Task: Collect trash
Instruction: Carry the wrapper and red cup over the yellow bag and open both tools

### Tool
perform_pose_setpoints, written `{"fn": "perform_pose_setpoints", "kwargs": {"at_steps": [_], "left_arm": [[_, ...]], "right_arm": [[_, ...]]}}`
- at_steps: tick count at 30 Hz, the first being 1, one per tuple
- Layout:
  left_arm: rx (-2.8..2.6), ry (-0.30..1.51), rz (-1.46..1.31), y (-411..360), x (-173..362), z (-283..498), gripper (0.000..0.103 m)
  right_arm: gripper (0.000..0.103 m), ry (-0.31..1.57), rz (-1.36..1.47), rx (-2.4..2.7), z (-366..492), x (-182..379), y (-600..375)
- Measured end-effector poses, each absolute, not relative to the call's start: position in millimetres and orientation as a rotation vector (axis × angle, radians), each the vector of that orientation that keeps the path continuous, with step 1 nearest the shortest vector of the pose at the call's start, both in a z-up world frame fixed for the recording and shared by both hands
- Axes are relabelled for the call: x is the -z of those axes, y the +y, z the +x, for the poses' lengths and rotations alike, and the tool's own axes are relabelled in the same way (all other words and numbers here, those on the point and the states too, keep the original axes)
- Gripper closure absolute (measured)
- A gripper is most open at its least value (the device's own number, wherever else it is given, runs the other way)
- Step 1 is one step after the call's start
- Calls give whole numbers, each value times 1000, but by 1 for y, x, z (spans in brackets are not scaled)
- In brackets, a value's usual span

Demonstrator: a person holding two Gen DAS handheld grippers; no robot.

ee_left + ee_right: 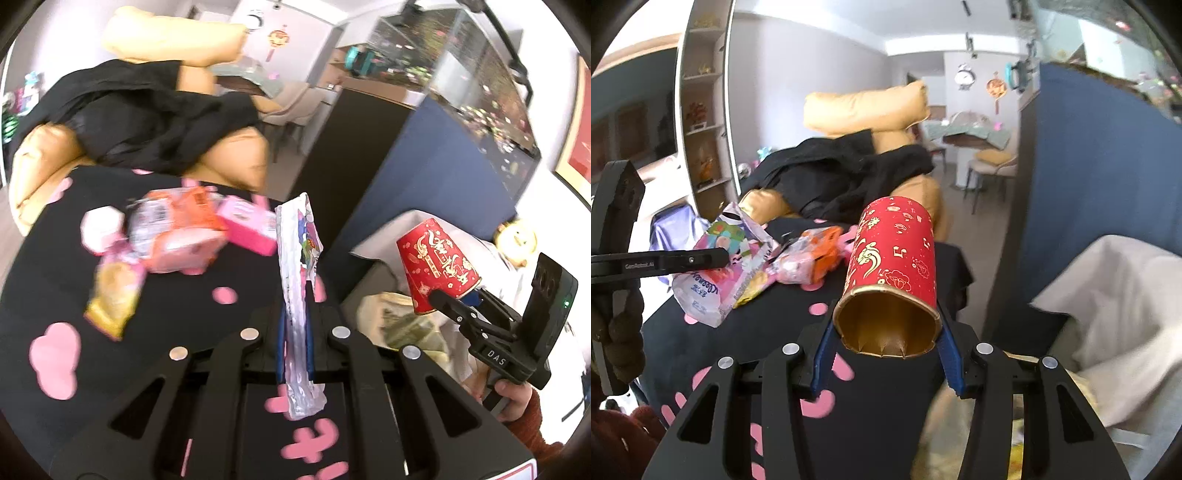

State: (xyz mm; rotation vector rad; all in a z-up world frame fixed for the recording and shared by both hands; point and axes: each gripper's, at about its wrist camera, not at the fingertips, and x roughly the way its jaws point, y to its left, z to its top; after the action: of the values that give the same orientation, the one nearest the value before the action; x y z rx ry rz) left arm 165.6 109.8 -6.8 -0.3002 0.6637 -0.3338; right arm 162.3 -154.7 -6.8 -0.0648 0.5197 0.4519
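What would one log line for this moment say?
left gripper: shut on foil wrapper | right gripper: shut on red paper cup | remaining: snack packets on table

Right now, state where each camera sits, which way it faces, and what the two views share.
Left wrist: on the left gripper, facing along its fingers shut on a silver wrapper over the black table; the person's right hand shows.
Right wrist: on the right gripper, facing along its fingers holding a red paper cup; a gloved hand shows at left.
Shared: cup, wrapper, table, tan sofa, white-lined bin.
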Motion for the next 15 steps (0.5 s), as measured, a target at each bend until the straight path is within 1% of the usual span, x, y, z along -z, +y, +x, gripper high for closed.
{"fn": "perform_pose_setpoints", "kwargs": {"at_steps": [6,15], "left_arm": [[446,677,-265,48,2,168,96],[566,708,-216,-32,7,176,97]], "right_arm": [[57,485,-59,-361,137,0,-210],[57,469,-15,-239,114,7,-283]]}}
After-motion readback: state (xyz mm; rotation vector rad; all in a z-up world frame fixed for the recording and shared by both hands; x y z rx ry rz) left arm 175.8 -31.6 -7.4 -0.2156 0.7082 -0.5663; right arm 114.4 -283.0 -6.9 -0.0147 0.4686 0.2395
